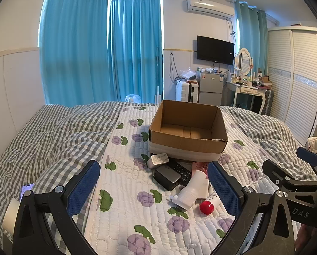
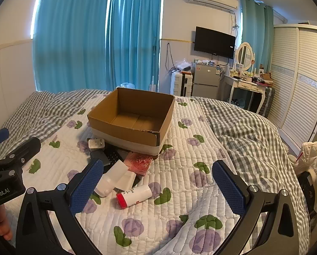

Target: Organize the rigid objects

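Starting the sort: both my tongs, left (image 1: pixel 153 187) and right (image 2: pixel 158 183), wide and empty; rigid items (image 1: pixel 179 176) heaped on bed before empty cardboard box (image 1: pixel 188 136). Next: grasp one.

1. Quilt (image 1: pixel 124 208): white, with purple flowers and green leaves.
2. Duvet (image 1: pixel 58 131): grey-and-white check.
3. Cardboard box (image 1: pixel 188 137): brown, with a white band at its base.
4. Bottle (image 2: pixel 135 195): white, red cap.
5. Flat packet (image 2: pixel 139 162): red, patterned.
6. Curtains (image 1: pixel 99 48): turquoise.
7. Tool pads (image 1: pixel 84 189): blue.
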